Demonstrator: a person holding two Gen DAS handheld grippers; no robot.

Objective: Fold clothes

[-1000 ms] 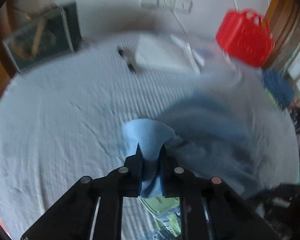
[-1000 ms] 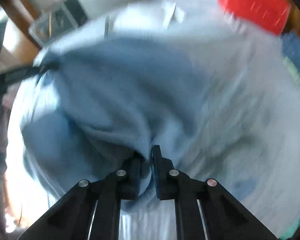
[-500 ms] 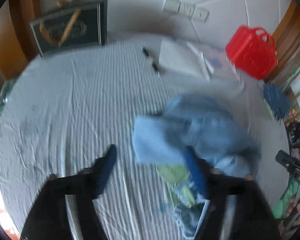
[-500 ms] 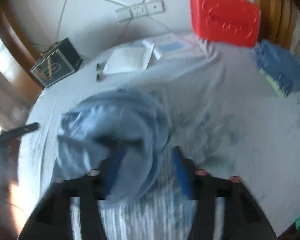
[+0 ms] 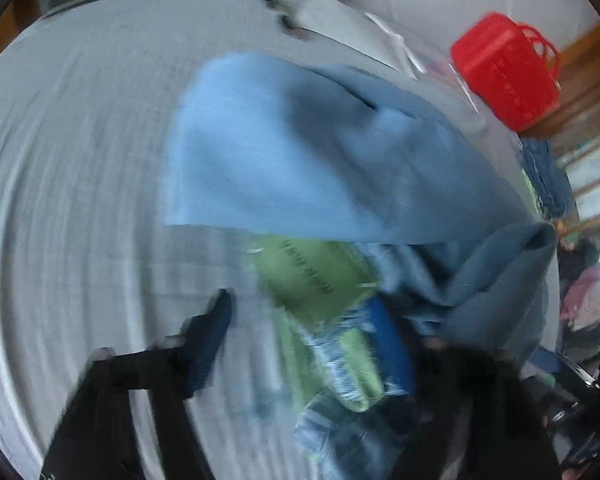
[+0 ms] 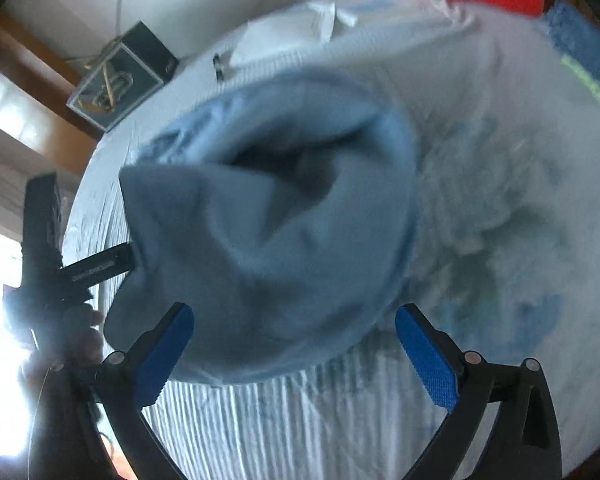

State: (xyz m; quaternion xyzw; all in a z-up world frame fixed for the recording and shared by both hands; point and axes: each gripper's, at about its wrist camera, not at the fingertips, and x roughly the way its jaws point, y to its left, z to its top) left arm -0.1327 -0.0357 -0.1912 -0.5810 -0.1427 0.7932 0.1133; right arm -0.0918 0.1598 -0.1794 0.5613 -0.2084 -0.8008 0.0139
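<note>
Right gripper gapes, jaws just opening, released; your left gripper has jaws closing, nothing pinched. Blue garment sits bunched mid-frame, fold unfinished.

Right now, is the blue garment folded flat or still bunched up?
Bunched. The blue garment lies in a rumpled heap with a gaping hollow on the striped sheet, edges unaligned.

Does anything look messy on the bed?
Yes. The blue garment lies in a rumpled heap on the striped sheet, not flat or folded, and partly covers a green and blue cloth.
</note>
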